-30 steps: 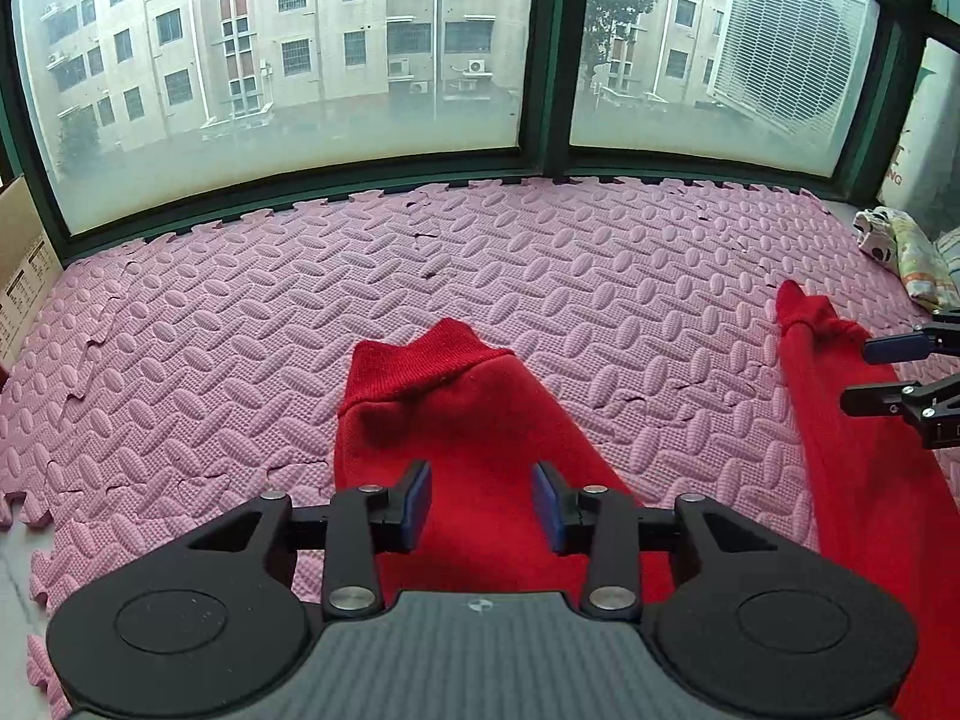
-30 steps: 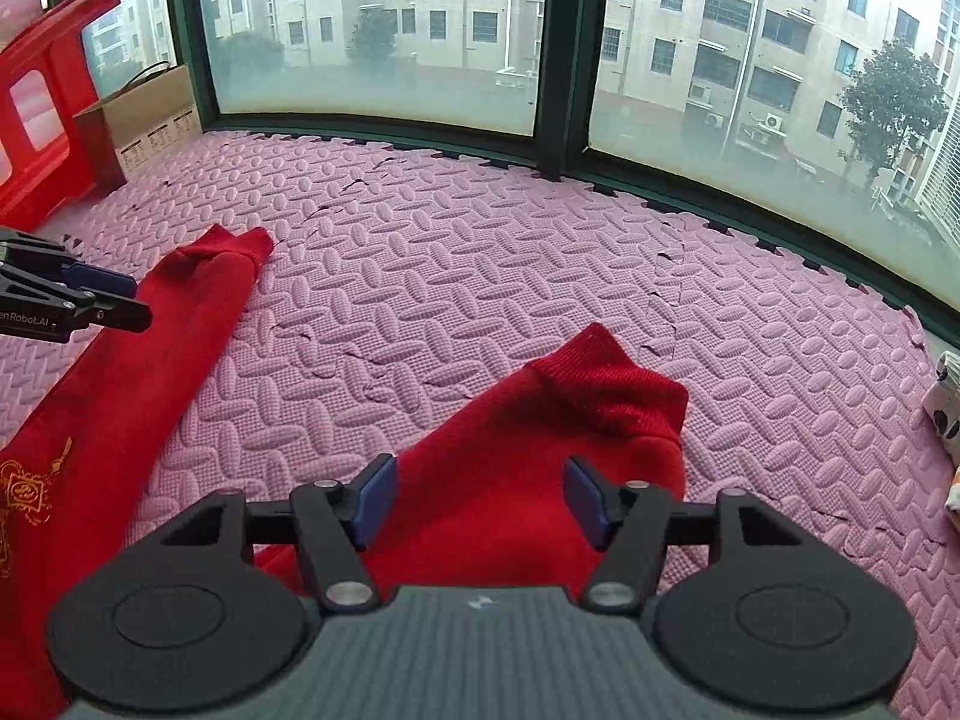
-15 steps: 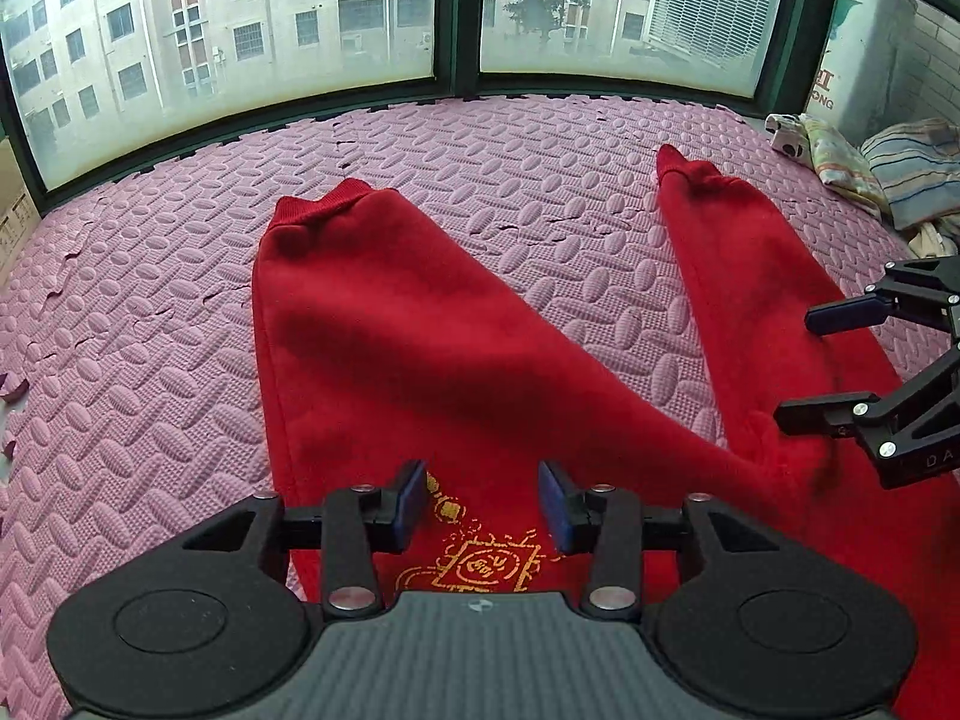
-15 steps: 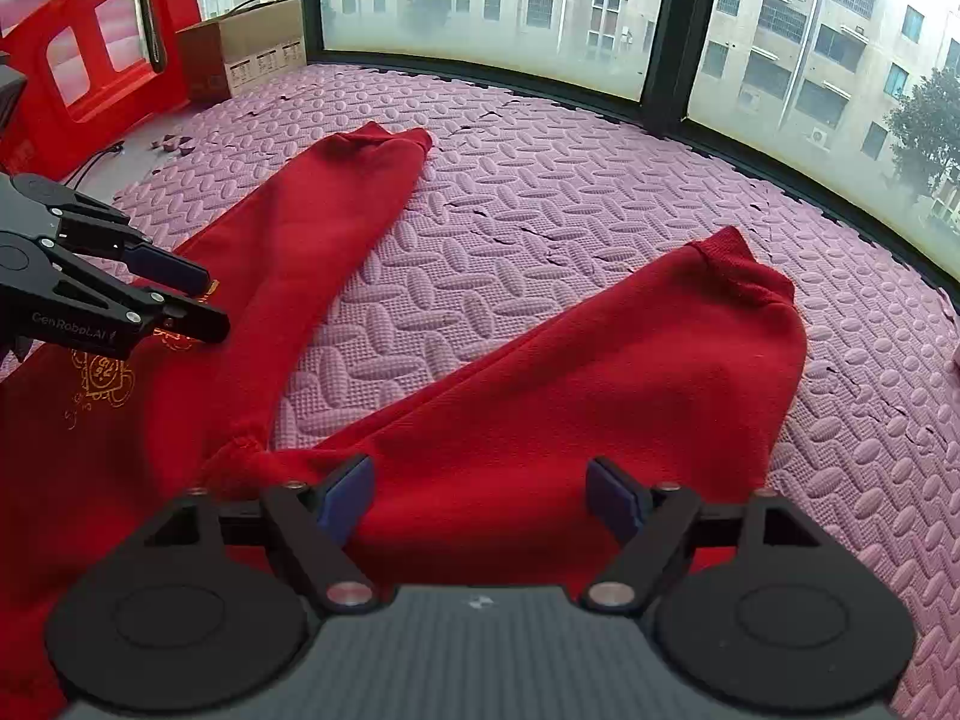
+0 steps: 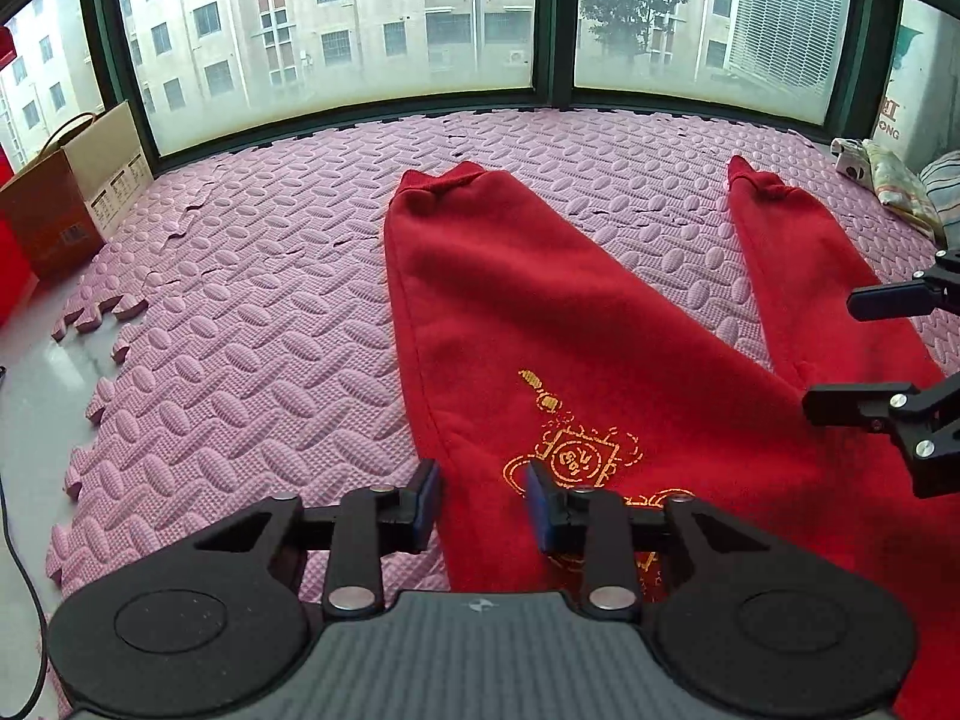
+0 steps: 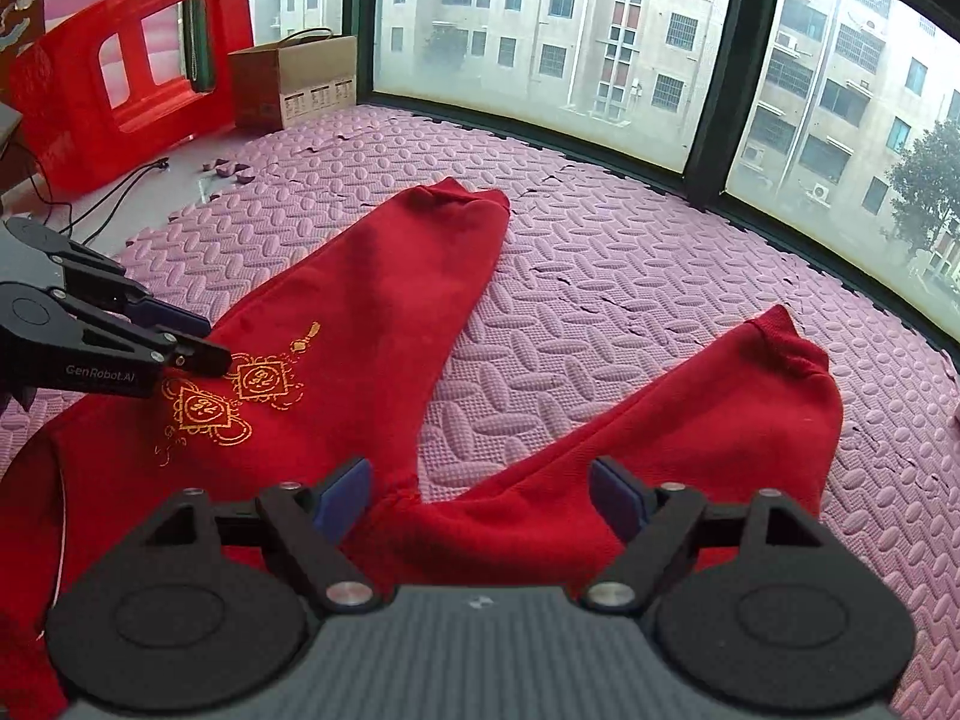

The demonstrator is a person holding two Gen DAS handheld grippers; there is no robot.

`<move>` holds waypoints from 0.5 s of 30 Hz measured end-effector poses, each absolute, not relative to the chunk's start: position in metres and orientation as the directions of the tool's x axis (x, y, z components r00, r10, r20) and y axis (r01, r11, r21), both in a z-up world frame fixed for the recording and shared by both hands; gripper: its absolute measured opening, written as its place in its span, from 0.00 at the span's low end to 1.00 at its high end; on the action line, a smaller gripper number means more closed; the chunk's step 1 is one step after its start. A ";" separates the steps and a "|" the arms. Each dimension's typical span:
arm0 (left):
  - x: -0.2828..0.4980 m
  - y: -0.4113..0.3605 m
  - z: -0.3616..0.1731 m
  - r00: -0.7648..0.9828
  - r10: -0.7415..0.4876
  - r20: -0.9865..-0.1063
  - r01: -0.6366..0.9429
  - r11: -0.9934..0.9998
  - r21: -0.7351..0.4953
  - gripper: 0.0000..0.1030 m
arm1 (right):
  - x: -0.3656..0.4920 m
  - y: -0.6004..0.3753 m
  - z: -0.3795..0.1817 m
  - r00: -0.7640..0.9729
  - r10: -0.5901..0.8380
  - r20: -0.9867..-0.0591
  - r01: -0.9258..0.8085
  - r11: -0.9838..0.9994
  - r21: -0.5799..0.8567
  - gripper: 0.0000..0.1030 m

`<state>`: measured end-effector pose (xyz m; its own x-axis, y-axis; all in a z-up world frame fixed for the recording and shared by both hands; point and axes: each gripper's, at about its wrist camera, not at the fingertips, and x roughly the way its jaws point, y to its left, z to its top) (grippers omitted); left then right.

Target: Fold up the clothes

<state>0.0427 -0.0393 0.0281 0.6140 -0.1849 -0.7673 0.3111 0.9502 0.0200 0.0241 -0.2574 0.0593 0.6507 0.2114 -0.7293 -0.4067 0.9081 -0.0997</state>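
Trousers (image 5: 540,324), red with a gold embroidered emblem (image 5: 576,456), are spread flat on the pink foam floor mat (image 5: 240,312), legs fanned apart toward the window (image 5: 336,30).

Nearest, the left tongs (image 5: 483,501) are seen closing over the outer edge of the emblem leg; cloth lies below the gap, but the pads are not yet pressed on it, so nothing is held. The right tongs (image 6: 483,498) are seen opening, poised above the crotch where the two legs meet, with nothing pinched.

Judged from this layout, the step in hand is a first grasp near the waist end for folding one leg over the other. It is best done by lowering each pair of tongs until both layers of cloth are caught, not only the top one, and by taking hold at matching points so the fabric is lifted evenly.

Further off, both cuffs (image 6: 462,195) lie flat. Beyond the mat, a cardboard box (image 6: 300,81) and a red plastic stool (image 6: 120,60) are left well apart from the work.
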 end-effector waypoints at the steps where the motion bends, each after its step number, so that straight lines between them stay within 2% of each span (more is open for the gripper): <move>1: 0.041 -0.037 0.028 0.618 -0.184 -0.764 0.308 0.951 0.020 0.17 | 0.021 -0.253 0.059 0.652 0.209 -0.729 -0.417 0.902 -0.114 0.79; 4: 0.035 -0.032 0.030 0.628 -0.182 -0.757 0.299 0.954 0.018 0.12 | 0.009 -0.242 0.063 0.658 0.225 -0.719 -0.443 0.887 -0.128 0.80; 11: 0.030 -0.024 0.032 0.617 -0.190 -0.763 0.277 0.961 -0.016 0.15 | -0.019 -0.215 0.065 0.601 0.333 -0.727 -0.542 0.838 -0.065 0.80; 12: 0.030 -0.023 0.033 0.616 -0.188 -0.765 0.271 0.962 -0.019 0.17 | -0.023 -0.210 0.064 0.589 0.346 -0.730 -0.559 0.827 -0.059 0.80; 15: 0.026 -0.021 0.036 0.623 -0.189 -0.759 0.263 0.965 -0.024 0.42 | -0.037 -0.196 0.061 0.552 0.385 -0.740 -0.606 0.794 -0.039 0.80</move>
